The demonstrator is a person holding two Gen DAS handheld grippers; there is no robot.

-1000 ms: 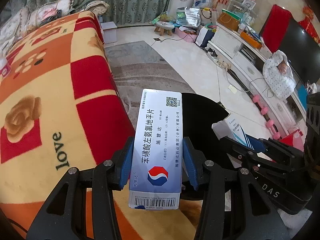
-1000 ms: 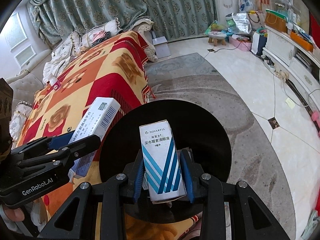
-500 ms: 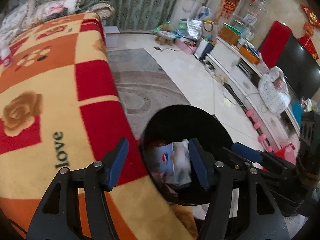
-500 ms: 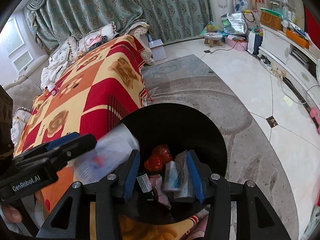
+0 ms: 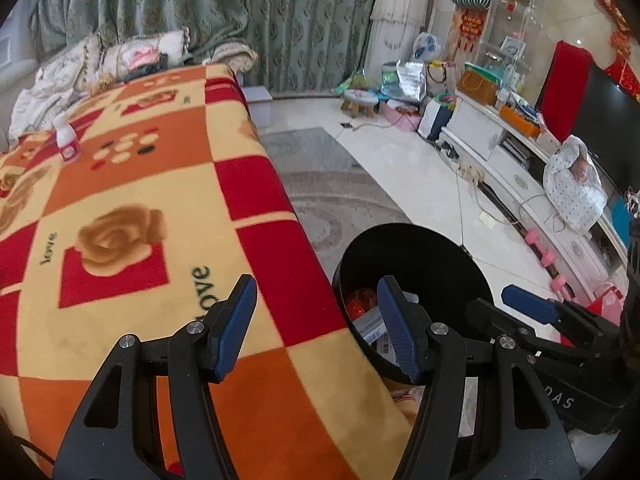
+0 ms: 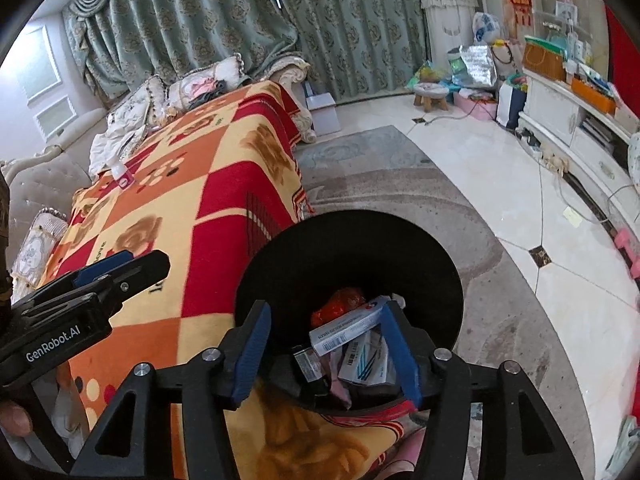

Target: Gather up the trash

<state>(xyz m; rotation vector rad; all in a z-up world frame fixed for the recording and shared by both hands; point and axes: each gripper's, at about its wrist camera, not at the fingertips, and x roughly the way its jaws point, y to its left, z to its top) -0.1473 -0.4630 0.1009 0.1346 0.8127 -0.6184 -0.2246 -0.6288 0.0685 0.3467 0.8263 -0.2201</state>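
L gripper standing open, empty | R gripper opening, empty, hanging over bin since boxes lying inside | bottle waiting on blanket

One black bin is sitting by the blanket, holding two clear boxes, a long one and a striped one at its five o'clock, one red wrapper at eleven, while one little bottle is standing on one blanket.
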